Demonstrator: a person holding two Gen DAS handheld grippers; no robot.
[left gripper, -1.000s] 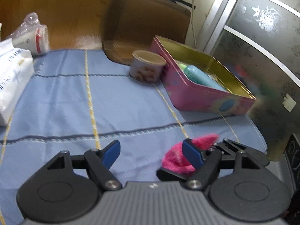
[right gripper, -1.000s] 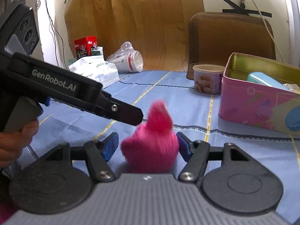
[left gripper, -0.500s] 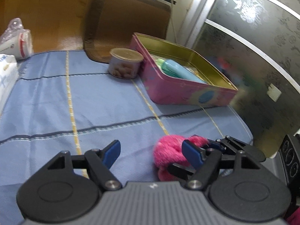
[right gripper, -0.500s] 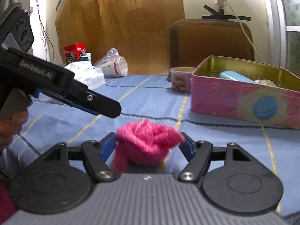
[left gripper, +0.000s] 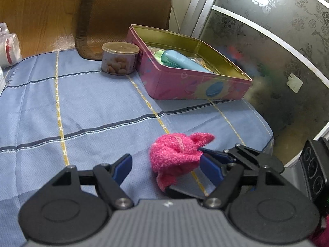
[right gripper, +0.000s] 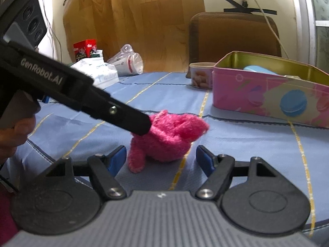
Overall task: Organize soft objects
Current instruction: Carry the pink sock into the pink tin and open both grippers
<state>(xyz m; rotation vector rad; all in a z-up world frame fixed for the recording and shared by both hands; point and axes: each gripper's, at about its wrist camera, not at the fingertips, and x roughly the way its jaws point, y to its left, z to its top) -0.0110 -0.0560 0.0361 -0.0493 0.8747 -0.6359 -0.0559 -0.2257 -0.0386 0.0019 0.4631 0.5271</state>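
A fuzzy pink knitted bundle lies on the blue checked tablecloth; it also shows in the right wrist view. My left gripper is open, the bundle just ahead of its right finger. My right gripper is open, the bundle just ahead between its fingers, not gripped. The left gripper's finger touches the bundle's left side. An open pink tin with a light-blue item inside stands behind; it also shows in the right wrist view.
A round can stands left of the tin. A brown chair back is behind the table. A white package, bagged cups and a red box sit far left. The table's right edge is near.
The right gripper has drawn back a little, leaving the pink bundle lying on the cloth ahead of its fingers. The left gripper has swung right and its finger now touches the bundle.
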